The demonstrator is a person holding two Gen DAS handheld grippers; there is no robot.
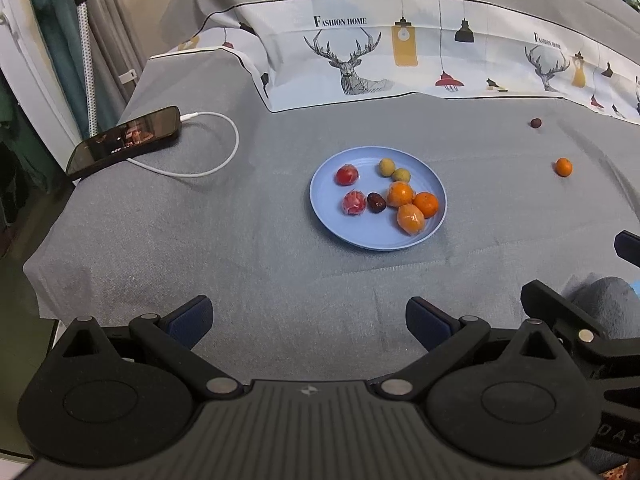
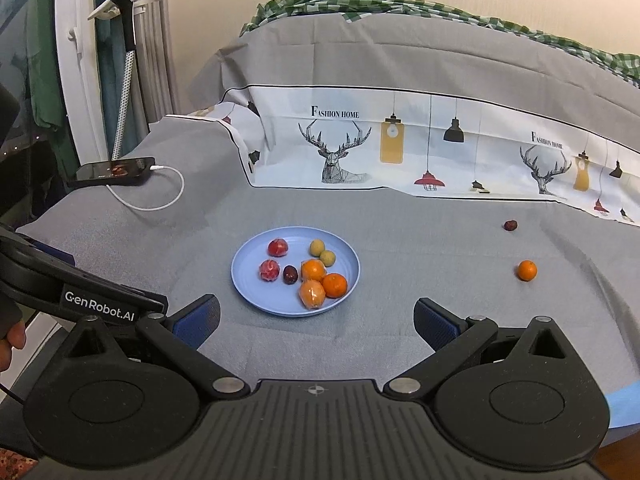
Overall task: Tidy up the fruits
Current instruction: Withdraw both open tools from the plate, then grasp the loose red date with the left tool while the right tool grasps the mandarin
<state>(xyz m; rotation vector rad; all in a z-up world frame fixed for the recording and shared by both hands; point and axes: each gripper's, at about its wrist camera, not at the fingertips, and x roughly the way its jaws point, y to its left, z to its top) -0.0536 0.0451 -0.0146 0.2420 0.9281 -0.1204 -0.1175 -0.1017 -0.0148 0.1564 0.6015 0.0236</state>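
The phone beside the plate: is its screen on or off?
On: the phone shows a lit image, charging cable attached.

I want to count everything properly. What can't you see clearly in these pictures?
- Small dark round fruit on the grey cloth: too small to identify, both views.
- Black phone screen: too blurred to read.
- Right tool: cut off by left-wrist view's edge.
- Plate's underside: hidden.
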